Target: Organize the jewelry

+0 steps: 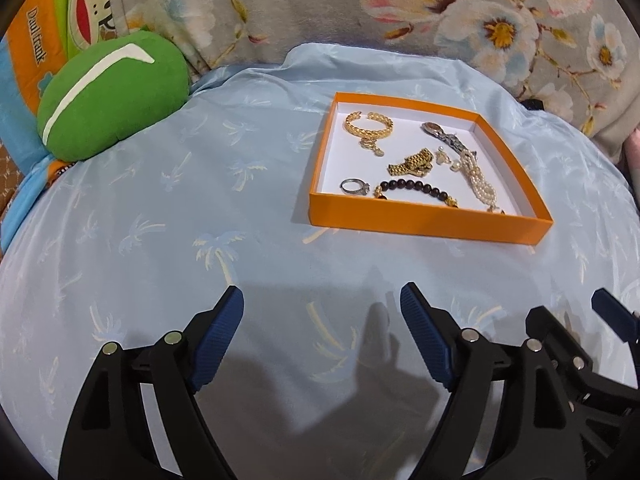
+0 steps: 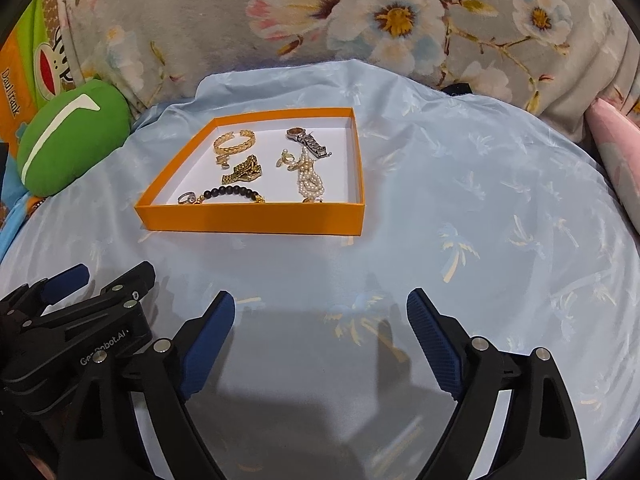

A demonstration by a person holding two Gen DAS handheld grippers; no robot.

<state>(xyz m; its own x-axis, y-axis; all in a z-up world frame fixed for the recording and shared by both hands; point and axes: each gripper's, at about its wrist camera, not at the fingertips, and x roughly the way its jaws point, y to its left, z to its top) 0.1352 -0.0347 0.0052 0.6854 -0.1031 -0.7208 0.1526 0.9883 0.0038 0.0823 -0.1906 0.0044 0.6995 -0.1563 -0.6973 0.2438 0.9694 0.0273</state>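
An orange tray (image 1: 424,222) (image 2: 248,220) with a white floor lies on the pale blue cloth. Inside are a gold cuff bracelet (image 1: 368,126) (image 2: 234,142), a gold chain (image 1: 412,164) (image 2: 242,172), a silver ring (image 1: 352,186) (image 2: 186,199), a black bead bracelet (image 1: 416,190) (image 2: 232,192), a pearl strand (image 1: 480,184) (image 2: 308,182) and a silver watch (image 1: 444,136) (image 2: 310,142). My left gripper (image 1: 322,312) is open and empty, short of the tray. My right gripper (image 2: 320,316) is open and empty beside it; the left gripper (image 2: 80,280) shows at its lower left.
A green cushion (image 1: 112,96) (image 2: 72,136) sits at the far left against a bright printed fabric (image 1: 32,40). A grey floral blanket (image 1: 400,8) (image 2: 360,20) rises behind the blue cloth (image 1: 200,200) (image 2: 460,200). A pink pillow (image 2: 616,148) lies at the right edge.
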